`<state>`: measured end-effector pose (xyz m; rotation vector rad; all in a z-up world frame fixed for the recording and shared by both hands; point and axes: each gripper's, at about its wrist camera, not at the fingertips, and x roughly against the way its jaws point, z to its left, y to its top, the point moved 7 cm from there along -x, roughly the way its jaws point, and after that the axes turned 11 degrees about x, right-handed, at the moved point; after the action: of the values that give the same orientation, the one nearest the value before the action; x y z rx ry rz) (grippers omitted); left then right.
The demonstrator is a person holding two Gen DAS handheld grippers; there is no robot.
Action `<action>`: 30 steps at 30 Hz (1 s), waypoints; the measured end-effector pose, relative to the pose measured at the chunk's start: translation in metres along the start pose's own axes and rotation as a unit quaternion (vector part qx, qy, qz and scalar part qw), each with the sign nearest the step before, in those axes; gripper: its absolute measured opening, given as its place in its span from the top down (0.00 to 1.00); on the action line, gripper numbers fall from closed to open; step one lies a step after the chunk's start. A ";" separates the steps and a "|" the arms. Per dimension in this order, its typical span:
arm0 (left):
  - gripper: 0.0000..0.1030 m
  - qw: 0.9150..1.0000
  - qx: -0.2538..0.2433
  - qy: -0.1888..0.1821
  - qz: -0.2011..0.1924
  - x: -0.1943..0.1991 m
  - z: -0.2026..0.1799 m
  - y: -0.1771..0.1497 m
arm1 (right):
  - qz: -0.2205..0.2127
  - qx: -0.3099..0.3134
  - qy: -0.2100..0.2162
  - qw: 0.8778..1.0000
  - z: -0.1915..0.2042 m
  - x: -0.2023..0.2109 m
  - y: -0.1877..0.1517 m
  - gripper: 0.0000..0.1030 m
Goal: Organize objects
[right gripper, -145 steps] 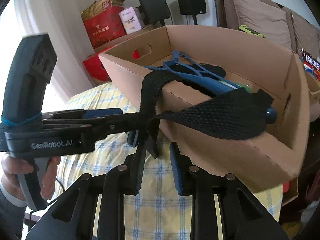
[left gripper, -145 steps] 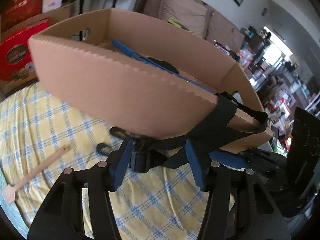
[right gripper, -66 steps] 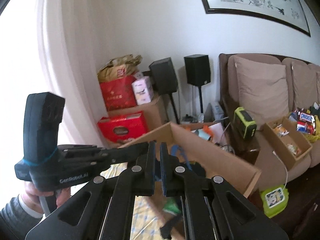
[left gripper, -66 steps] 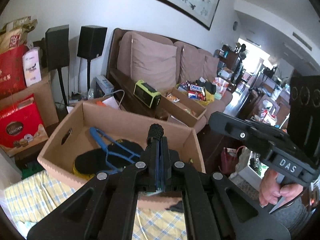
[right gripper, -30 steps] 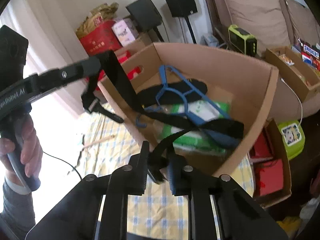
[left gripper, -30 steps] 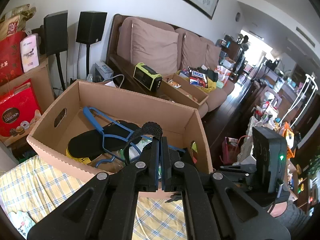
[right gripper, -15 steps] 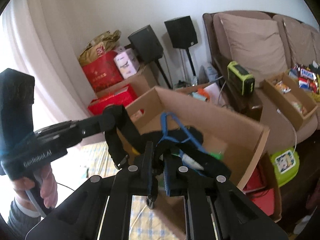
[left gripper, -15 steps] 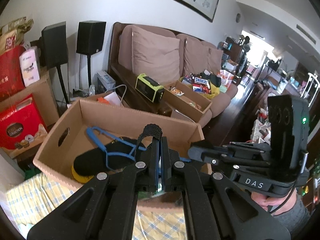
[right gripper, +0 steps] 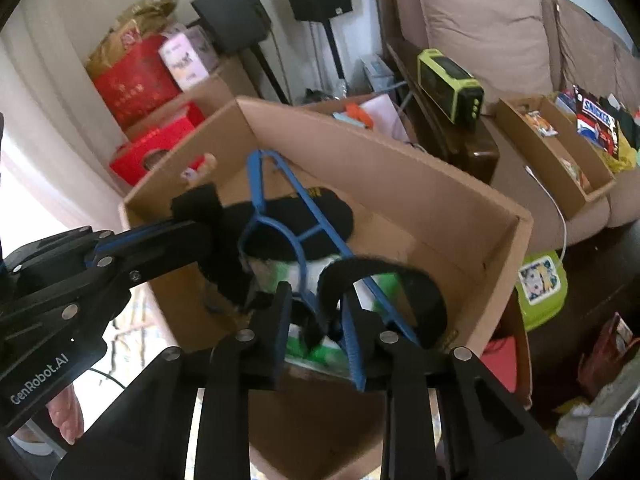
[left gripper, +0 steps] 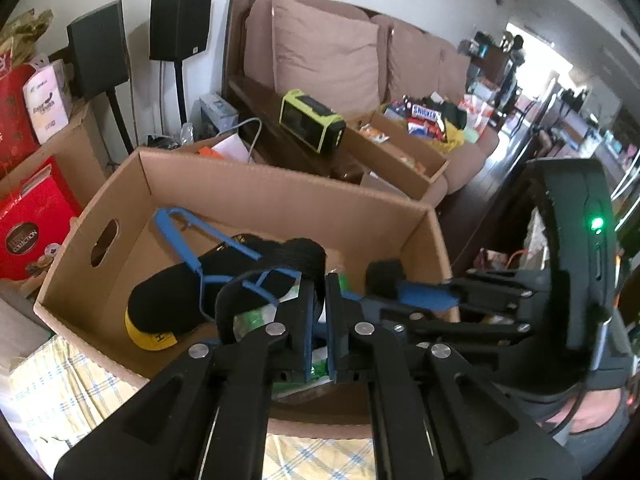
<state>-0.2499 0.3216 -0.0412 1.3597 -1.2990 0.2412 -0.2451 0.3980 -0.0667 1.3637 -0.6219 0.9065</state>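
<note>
Over the box's near wall, the left gripper [left gripper: 318,300] is clenched on a black strap [left gripper: 298,254], whose loop hangs above the things inside. The right gripper [right gripper: 316,312] has the strap's other end [right gripper: 380,280] between its jaws, which are opening, so that end looks about to drop. The risk, as I judge it, is that the freed end falls outside the near wall or snags on the blue hanger [left gripper: 188,248], leaving the strap draped over the rim, not inside. If the left lets go while above the near edge, the whole strap could slide onto the checked cloth [left gripper: 60,392].

Inside the box [left gripper: 280,192] lie the hanger, a black insole [left gripper: 168,304] and a green packet [right gripper: 312,350], crowding the near right corner. Beyond the far wall stand a green radio [left gripper: 312,120], a snack tray [left gripper: 404,156], speakers [left gripper: 180,24] and a sofa [left gripper: 328,56]; none obstruct.
</note>
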 end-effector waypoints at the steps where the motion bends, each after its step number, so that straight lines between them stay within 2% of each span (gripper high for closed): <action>1: 0.93 1.000 0.001 0.001 0.002 -0.001 0.002 -0.001 | 0.003 -0.001 -0.004 1.000 -0.002 0.000 -0.003 0.70; 2: 0.88 1.000 0.002 0.002 0.006 -0.003 0.004 -0.003 | 0.007 -0.007 -0.005 1.000 -0.004 0.000 -0.005 0.61; 3: 0.84 1.000 0.005 0.004 0.008 -0.004 0.006 -0.003 | 0.011 -0.014 -0.001 1.000 -0.005 0.000 -0.007 0.60; 8: 0.69 1.000 0.013 0.010 0.014 0.001 0.014 -0.005 | 0.013 -0.001 -0.024 1.000 -0.004 0.012 -0.008 0.60; 11: 0.67 1.000 0.019 0.004 0.001 0.010 0.017 -0.004 | -0.009 0.005 -0.023 1.000 -0.001 0.025 -0.005 0.58; 15: 0.55 0.999 0.037 -0.005 -0.014 0.026 0.026 -0.007 | -0.034 0.012 -0.019 0.999 0.009 0.040 -0.001 0.53; 20: 0.38 0.999 0.033 0.014 -0.037 0.049 0.036 -0.018 | -0.065 0.038 -0.042 0.996 0.027 0.052 0.007 0.30; 23: 0.28 0.998 0.035 0.026 -0.051 0.063 0.044 -0.027 | -0.077 0.051 -0.053 0.994 0.039 0.055 0.010 0.28; 26: 0.19 0.995 0.035 0.053 -0.075 0.082 0.052 -0.036 | -0.085 0.060 -0.042 0.994 0.050 0.057 0.011 0.25; 27: 0.13 0.994 0.036 0.056 -0.082 0.088 0.054 -0.039 | -0.086 0.064 -0.041 0.993 0.054 0.057 0.012 0.23; 30: 0.07 0.990 0.050 0.072 -0.106 0.107 0.065 -0.048 | -0.090 0.078 -0.044 0.992 0.067 0.057 0.012 0.22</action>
<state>-0.2089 0.1992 -0.0055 1.5253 -1.0255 0.2561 -0.2158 0.3418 -0.0040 1.5801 -0.4934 0.7637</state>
